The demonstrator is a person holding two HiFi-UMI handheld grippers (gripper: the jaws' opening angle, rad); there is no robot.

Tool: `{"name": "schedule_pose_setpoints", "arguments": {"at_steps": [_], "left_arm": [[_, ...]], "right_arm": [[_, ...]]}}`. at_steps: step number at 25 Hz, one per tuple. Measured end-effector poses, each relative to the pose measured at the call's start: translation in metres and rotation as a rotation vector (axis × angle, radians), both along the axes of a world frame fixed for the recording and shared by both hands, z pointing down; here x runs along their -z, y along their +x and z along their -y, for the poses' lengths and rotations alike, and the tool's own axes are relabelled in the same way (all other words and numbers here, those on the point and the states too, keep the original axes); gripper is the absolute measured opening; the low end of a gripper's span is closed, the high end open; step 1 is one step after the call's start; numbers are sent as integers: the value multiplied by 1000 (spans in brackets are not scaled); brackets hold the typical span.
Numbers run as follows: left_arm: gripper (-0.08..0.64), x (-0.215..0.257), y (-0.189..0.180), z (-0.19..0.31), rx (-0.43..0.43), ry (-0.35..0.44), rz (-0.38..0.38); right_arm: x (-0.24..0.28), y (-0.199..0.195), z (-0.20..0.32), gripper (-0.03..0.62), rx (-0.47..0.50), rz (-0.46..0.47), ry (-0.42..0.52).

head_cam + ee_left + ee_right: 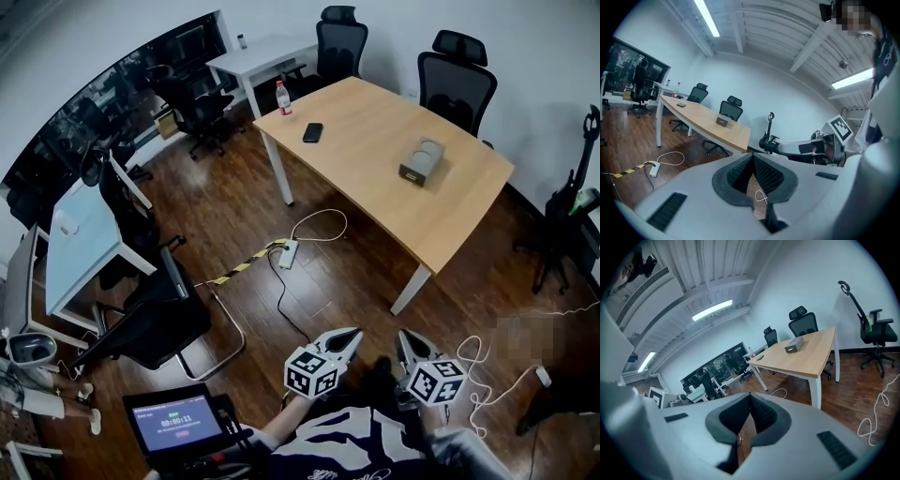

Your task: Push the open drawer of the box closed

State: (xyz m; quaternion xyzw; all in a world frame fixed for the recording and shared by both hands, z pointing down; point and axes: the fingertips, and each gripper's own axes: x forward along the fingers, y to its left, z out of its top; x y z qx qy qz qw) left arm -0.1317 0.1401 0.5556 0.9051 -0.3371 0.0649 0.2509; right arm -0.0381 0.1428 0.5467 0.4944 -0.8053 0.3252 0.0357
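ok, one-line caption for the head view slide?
Left gripper and right gripper shut and empty, held low, far from the box on the table.

The small grey box sits on the wooden table, its drawer too small to judge.

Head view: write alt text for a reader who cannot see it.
A person holds the left hand-held gripper and right hand-held gripper, both shut and empty, low over a dark wood floor. Across the room a wooden table bears a small box, a phone and a bottle.
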Motion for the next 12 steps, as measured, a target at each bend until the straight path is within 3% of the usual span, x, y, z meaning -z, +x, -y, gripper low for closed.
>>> {"name": "schedule_pose_setpoints", "arguments": {"at_steps": [12], "left_arm": [[3,-8,-4,-2,22,-17,-2]], "right_arm": [[-6,1,-4,-3,17,-17,-9]]}}
